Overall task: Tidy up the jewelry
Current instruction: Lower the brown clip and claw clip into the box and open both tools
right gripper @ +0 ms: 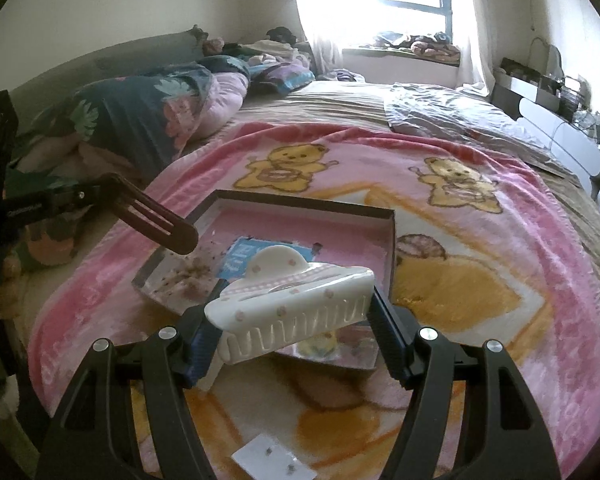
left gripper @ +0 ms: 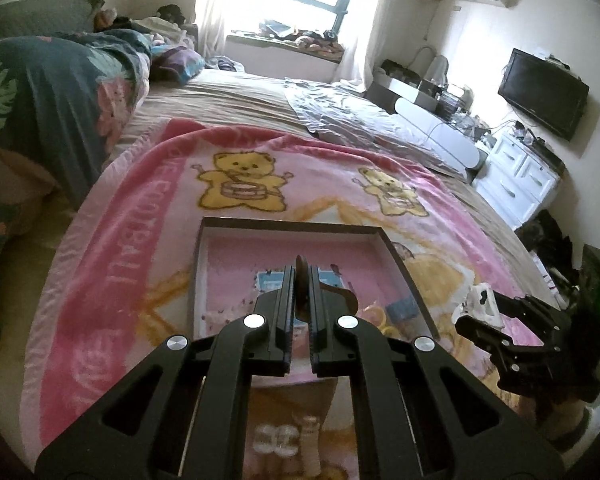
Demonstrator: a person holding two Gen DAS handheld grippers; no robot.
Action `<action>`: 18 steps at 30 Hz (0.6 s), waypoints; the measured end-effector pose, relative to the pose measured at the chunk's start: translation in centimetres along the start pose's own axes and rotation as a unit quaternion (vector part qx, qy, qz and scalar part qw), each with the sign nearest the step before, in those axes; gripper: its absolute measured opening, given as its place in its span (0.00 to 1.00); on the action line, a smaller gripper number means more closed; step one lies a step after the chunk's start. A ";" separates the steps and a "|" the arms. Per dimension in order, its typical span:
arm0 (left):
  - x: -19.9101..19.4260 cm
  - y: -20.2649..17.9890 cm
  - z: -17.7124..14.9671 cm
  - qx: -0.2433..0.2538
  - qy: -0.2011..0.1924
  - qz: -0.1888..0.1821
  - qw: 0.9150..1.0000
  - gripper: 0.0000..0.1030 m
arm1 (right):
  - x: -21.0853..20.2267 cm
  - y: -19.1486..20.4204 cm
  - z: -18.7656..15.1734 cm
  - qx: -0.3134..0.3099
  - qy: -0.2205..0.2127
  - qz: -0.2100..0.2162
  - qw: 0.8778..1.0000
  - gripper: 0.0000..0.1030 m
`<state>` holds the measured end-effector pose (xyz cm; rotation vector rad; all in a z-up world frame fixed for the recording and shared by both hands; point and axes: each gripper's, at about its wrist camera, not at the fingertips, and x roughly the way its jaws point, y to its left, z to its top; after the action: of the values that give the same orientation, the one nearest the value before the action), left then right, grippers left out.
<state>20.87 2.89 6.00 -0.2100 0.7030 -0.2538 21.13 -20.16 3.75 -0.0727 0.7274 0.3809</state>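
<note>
As seen from the left wrist, the left gripper (left gripper: 300, 280) is clamped on a flat brown hair clip (left gripper: 300, 286), held edge-on above the shallow tray (left gripper: 404, 258) on the pink bear blanket (left gripper: 140, 240). From the right wrist: right gripper (right gripper: 296, 316) closed on a white claw clip (right gripper: 288, 300), also over the tray; a small card (right gripper: 274, 460), apparently bearing ear studs, lies on the blanket nearer the camera. Step in hand: carrying both clips to the tray. Next move: lower each inside the rim, then release.

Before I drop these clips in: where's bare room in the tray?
The tray is bare along its far rim and right wall. A blue card fills the middle; its near end hides behind the white clip.
</note>
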 end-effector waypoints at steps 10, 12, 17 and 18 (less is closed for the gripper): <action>4.1 0.1 0.1 -0.014 0.015 -0.003 1.000 0.01 | 4.0 -1.6 0.9 0.013 0.031 -0.021 0.999 0.65; 4.9 0.2 -0.1 -0.016 0.019 -0.002 1.000 0.01 | 4.7 -1.7 0.8 0.013 0.040 -0.020 0.999 0.65; 6.3 0.7 -0.5 -0.017 0.029 0.003 0.999 0.01 | 6.9 -1.4 0.3 0.008 0.062 -0.027 0.998 0.65; 6.6 0.9 -0.7 -0.021 0.033 0.004 0.999 0.01 | 7.2 -1.3 0.2 0.007 0.065 -0.028 0.997 0.65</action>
<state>25.44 1.68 1.19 -0.2386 0.7749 -0.2392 26.64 -19.06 -0.96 -0.1062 0.8545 0.3190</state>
